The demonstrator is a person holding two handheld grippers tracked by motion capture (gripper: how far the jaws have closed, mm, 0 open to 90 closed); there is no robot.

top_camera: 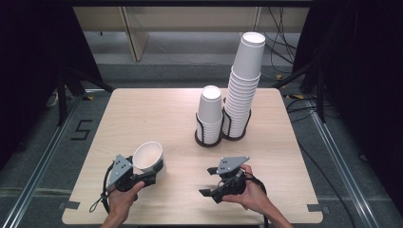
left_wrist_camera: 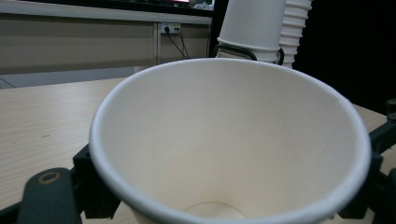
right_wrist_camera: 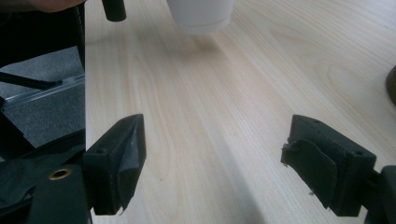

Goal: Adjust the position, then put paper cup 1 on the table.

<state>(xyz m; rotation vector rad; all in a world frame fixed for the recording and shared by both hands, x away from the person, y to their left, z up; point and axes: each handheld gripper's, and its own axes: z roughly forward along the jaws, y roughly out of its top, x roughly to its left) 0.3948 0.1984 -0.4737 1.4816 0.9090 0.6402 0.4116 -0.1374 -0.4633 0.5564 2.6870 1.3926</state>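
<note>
At the near left of the table point(top_camera: 157, 102), the left gripper point(top_camera: 151, 172) is clamped on a single white paper cup point(top_camera: 148, 156), jaws pressing its wall from either side. The cup's mouth tilts up and toward the person, its long axis leaning away toward the short cup stack point(top_camera: 209, 114) and tall cup stack point(top_camera: 243, 85) at centre-right. It looks mid-carry; nesting it next likely calls for inverting it. The right gripper point(top_camera: 209, 181) waits with jaws apart, empty.

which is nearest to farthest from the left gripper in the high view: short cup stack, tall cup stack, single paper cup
1. single paper cup, held in the left gripper at the table's near left.
2. short cup stack, mid-table in its black holder.
3. tall cup stack, just right of the short one, slightly farther.
</note>
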